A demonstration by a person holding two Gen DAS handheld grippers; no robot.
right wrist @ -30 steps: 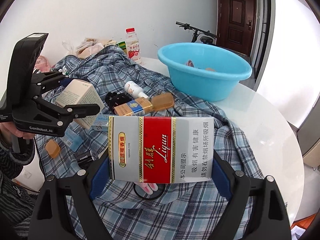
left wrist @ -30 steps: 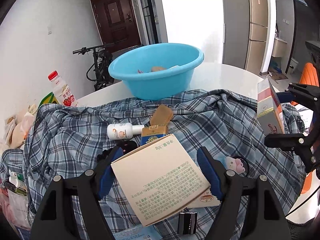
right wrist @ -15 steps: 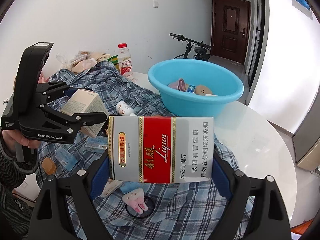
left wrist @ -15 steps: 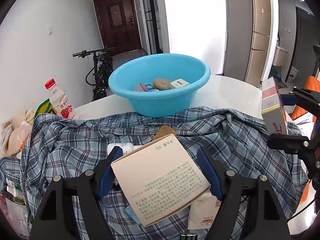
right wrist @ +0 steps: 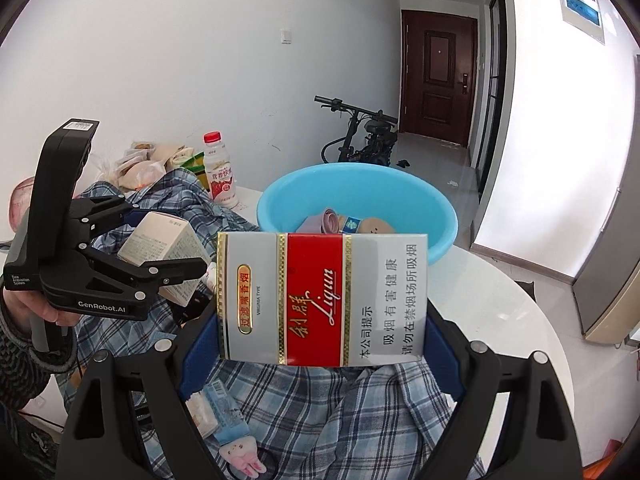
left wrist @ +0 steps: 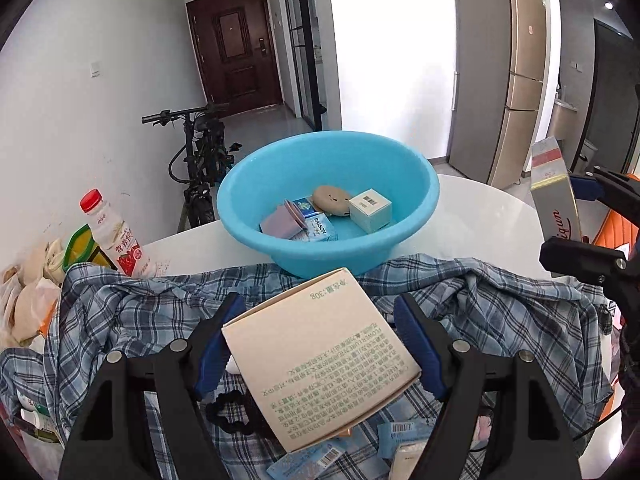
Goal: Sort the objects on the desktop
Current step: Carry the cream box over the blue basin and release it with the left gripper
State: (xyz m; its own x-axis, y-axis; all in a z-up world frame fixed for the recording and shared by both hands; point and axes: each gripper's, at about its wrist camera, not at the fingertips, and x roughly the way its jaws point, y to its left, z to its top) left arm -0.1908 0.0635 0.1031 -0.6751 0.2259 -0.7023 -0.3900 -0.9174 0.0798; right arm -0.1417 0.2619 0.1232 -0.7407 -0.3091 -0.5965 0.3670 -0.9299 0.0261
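Note:
My left gripper is shut on a cream carton printed with small text, held tilted above the plaid shirt. My right gripper is shut on a silver and red cigarette carton, held broadside. Both cartons hang just short of the blue basin, which holds several small boxes and a round tan item. In the right wrist view the left gripper with its cream carton is at the left. In the left wrist view the cigarette carton shows at the right edge.
A white round table carries the shirt and basin. A red-capped drink bottle and bagged snacks stand at the left. Small packets, a black hair tie and a pink plush toy lie on the shirt. A bicycle stands behind.
Both grippers have risen and moved toward the basin with their cartons; the basin's inside and contents have come into view, and the items on the shirt have slid lower in the frames.

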